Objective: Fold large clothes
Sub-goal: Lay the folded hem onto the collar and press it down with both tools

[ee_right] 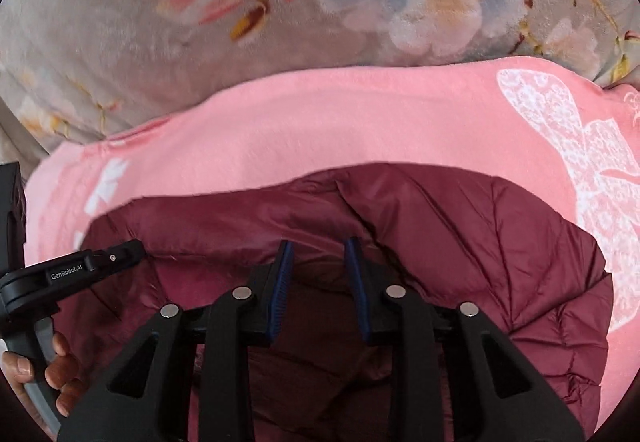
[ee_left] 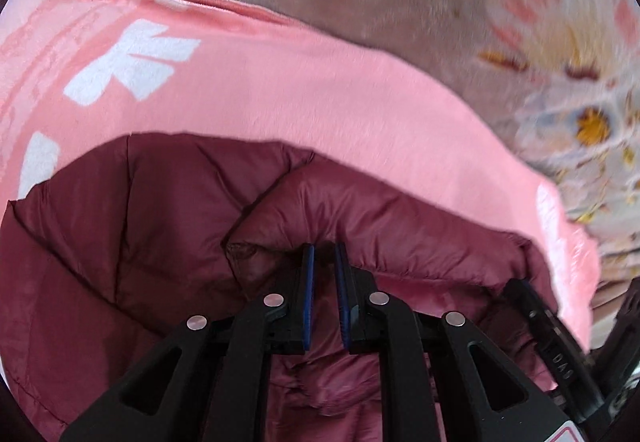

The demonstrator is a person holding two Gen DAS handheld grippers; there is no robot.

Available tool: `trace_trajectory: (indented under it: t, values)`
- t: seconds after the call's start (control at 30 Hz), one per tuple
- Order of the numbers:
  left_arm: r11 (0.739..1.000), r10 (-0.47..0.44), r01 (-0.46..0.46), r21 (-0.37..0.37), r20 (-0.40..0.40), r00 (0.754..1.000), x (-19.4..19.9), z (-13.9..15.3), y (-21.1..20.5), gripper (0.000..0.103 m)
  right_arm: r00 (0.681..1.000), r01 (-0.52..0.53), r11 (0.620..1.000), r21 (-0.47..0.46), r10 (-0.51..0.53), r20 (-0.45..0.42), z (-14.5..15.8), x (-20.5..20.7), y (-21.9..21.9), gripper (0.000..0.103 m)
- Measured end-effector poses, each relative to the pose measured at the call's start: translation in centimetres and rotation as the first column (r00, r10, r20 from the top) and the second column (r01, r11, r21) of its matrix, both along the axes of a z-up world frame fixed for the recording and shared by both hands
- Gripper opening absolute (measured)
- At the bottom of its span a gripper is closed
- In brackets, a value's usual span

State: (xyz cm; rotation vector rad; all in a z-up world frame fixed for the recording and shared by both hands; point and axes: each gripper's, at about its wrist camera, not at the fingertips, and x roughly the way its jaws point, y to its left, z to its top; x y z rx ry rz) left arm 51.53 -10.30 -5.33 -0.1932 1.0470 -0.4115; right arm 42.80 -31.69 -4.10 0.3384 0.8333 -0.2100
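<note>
A maroon puffer jacket [ee_left: 120,226] [ee_right: 500,242] lies on a pink cloth with white prints [ee_left: 288,82] [ee_right: 320,122]. My left gripper [ee_left: 324,254] is shut on the jacket's folded rim, its blue pads close together with the fabric bunched at their tips. My right gripper [ee_right: 319,248] holds the same rim further along, pads a little wider apart, the puffy edge across their tips. The rim runs taut between the two. Each gripper shows in the other's view: the right gripper [ee_left: 528,294] at the lower right, the left gripper [ee_right: 128,252] at the left. Under the lifted flap the jacket's inside is shadowed.
A grey fleece blanket with large flower prints [ee_left: 400,2] [ee_right: 120,42] covers the surface beyond the pink cloth. A person's hand [ee_right: 60,370] grips the left gripper's handle at the lower left of the right wrist view.
</note>
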Motion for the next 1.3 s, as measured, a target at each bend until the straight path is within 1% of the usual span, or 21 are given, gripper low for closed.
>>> trace_trajectory:
  t: [0.13, 0.17, 0.23, 0.33, 0.5, 0.73, 0.93, 1.2, 1.3]
  values:
    - [0.997, -0.017, 0.012, 0.075, 0.07, 0.997, -0.7, -0.9, -0.9, 0.012, 1.0, -0.016, 0.996, -0.086, 0.016, -0.008, -0.3, -0.1, 1.1, 0.026]
    - [0.997, -0.018, 0.011, 0.082, 0.087, 0.996, -0.9, -1.1, -1.1, 0.012, 1.0, -0.023, 0.992, -0.127, 0.021, -0.013, -0.6, -0.1, 1.6, 0.026]
    - [0.996, -0.021, 0.011, 0.089, 0.116, 0.993, -1.1, -1.4, -1.2, 0.013, 1.0, -0.028, 0.984, -0.177, 0.026, -0.015, -1.0, 0.1, 2.3, 0.027]
    - [0.994, -0.023, 0.005, 0.107, 0.17, 0.985, -1.5, -1.7, -1.3, 0.013, 1.0, -0.023, 0.975, -0.219, 0.021, -0.013, -1.3, 0.2, 2.8, 0.027]
    - [0.988, -0.03, -0.003, 0.153, 0.213, 0.977, -1.6, -1.6, -2.0, 0.013, 1.0, -0.016, 0.957, -0.288, 0.011, -0.019, -1.7, 0.4, 3.6, 0.027]
    - [0.973, -0.047, -0.011, 0.229, 0.242, 0.969, -1.9, -1.6, -2.8, 0.013, 1.0, -0.012, 0.959, -0.283, 0.009, -0.012, -1.7, 0.4, 3.5, 0.027]
    - [0.952, -0.065, -0.019, 0.306, 0.262, 0.963, -2.0, -1.7, -3.9, 0.013, 1.0, -0.013, 0.958, -0.287, 0.009, -0.016, -1.8, 0.5, 3.5, 0.028]
    - [0.942, -0.079, -0.016, 0.335, 0.27, 0.96, -2.1, -1.8, -4.2, 0.013, 1.0, -0.013, 0.958, -0.285, 0.009, -0.018, -1.9, 0.5, 3.5, 0.028]
    - [0.934, -0.085, -0.019, 0.355, 0.274, 0.958, -2.2, -1.8, -4.6, 0.013, 1.0, -0.014, 0.957, -0.289, 0.008, -0.023, -2.0, 0.6, 3.5, 0.028]
